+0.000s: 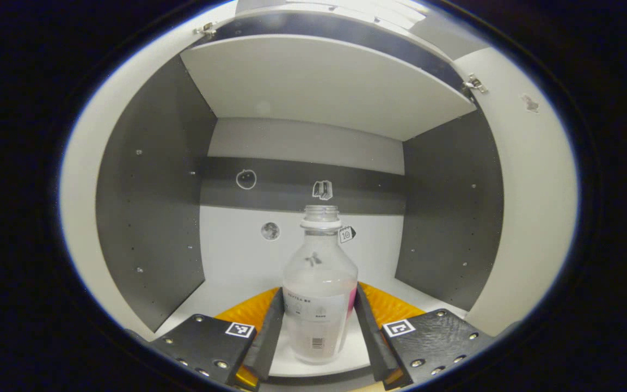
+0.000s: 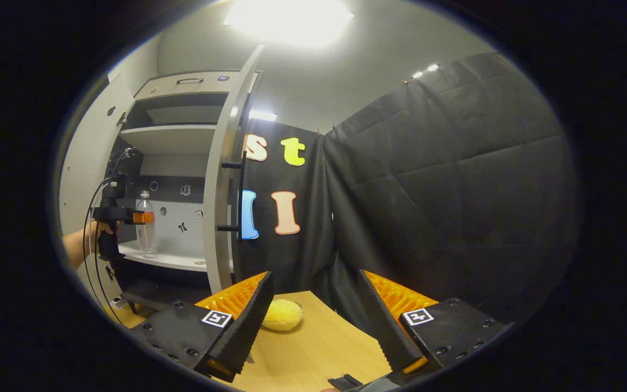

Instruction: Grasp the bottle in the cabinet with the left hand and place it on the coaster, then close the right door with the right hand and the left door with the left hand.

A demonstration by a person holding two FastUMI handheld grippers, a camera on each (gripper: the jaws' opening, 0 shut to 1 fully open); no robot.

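Note:
A clear bottle (image 1: 320,288) without a cap stands upright on the cabinet's lower shelf (image 1: 237,272). My left gripper (image 1: 319,291) reaches into the cabinet, and its two fingers press against the bottle's sides. In the right gripper view the same bottle (image 2: 145,226) stands on the shelf with the left gripper (image 2: 140,218) at it, held by a hand (image 2: 82,239). My right gripper (image 2: 313,283) is open over the wooden table (image 2: 319,343), nothing between its fingers. A fuzzy yellow coaster (image 2: 282,314) lies on the table just beyond its left finger.
Both cabinet doors stand open: the left door (image 1: 82,190) and the right door (image 1: 536,190), whose edge (image 2: 226,190) with a bar handle (image 2: 240,196) faces my right gripper. An upper shelf (image 1: 313,81) hangs above the bottle. Black cloth (image 2: 444,190) walls the right side.

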